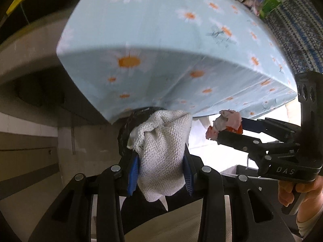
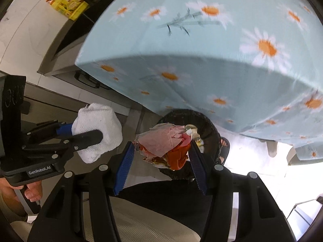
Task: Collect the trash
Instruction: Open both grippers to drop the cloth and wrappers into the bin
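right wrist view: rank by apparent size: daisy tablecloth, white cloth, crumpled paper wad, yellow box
1. daisy tablecloth, by far.
2. and 3. crumpled paper wad and white cloth: look alike, and both sit near the camera, so no ranking.
4. yellow box, smallest, though it is farther away.

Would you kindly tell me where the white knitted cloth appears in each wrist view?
Left wrist: white cloth at bottom centre, clamped in the left gripper.
Right wrist: cloth at middle left, in that gripper.
Shared landmark: the daisy tablecloth fills the top of both.
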Action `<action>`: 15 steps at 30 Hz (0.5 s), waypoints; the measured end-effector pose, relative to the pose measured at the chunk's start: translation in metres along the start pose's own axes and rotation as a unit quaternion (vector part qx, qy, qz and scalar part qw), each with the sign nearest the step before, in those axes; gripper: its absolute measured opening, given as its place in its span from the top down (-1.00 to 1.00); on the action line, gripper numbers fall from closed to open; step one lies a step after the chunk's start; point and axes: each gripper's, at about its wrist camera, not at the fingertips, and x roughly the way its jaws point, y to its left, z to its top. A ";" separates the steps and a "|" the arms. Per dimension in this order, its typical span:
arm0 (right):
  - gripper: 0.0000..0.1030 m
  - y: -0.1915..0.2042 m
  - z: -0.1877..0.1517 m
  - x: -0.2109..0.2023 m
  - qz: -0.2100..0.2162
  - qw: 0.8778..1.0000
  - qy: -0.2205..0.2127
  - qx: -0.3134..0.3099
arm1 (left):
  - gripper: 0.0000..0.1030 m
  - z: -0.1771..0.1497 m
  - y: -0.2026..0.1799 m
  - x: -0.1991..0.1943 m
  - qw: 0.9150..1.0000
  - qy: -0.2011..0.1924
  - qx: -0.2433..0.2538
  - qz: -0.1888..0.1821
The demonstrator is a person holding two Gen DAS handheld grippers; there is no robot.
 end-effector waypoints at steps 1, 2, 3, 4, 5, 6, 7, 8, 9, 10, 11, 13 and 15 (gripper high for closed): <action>-0.09 -0.002 -0.001 0.005 -0.003 1.000 0.004 0.003 | 0.31 -0.001 0.001 0.005 1.000 0.005 -0.003 0.000; -0.09 -0.004 -0.002 0.009 -0.005 1.000 0.008 0.006 | 0.31 -0.002 0.003 0.010 1.000 0.010 -0.006 -0.002; -0.09 -0.006 -0.003 0.012 -0.006 1.000 0.011 0.010 | 0.31 -0.003 0.005 0.013 1.000 0.014 -0.008 -0.004; -0.09 -0.007 -0.003 0.015 -0.008 1.000 0.014 0.014 | 0.31 -0.003 0.006 0.017 1.000 0.018 -0.010 -0.005; -0.09 -0.009 -0.003 0.017 -0.009 1.000 0.017 0.018 | 0.31 -0.003 0.006 0.021 1.000 0.021 -0.011 -0.005; -0.09 -0.012 -0.005 0.020 -0.009 1.000 0.020 0.021 | 0.31 -0.003 0.008 0.026 1.000 0.026 -0.012 -0.008; -0.09 -0.013 -0.006 0.022 -0.010 0.999 0.023 0.023 | 0.31 -0.004 0.008 0.030 0.999 0.029 -0.013 -0.008; -0.09 -0.015 -0.006 0.025 -0.012 0.999 0.027 0.025 | 0.31 -0.004 0.008 0.032 0.999 0.032 -0.013 -0.009; -0.09 -0.016 -0.008 0.028 -0.013 0.999 0.030 0.027 | 0.31 -0.005 0.009 0.037 0.999 0.036 -0.011 -0.010; -0.09 -0.018 -0.008 0.031 -0.013 0.999 0.032 0.028 | 0.31 -0.005 0.008 0.042 0.999 0.041 -0.009 -0.009; -0.09 -0.020 -0.008 0.035 -0.015 0.999 0.036 0.030 | 0.31 -0.005 0.007 0.045 0.999 0.044 -0.009 -0.009; -0.09 -0.026 -0.009 0.041 -0.013 0.998 0.043 0.037 | 0.31 -0.007 0.005 0.054 0.998 0.054 -0.006 -0.013; -0.09 -0.029 -0.010 0.046 -0.012 0.998 0.049 0.045 | 0.31 -0.009 0.005 0.060 0.998 0.061 -0.005 -0.015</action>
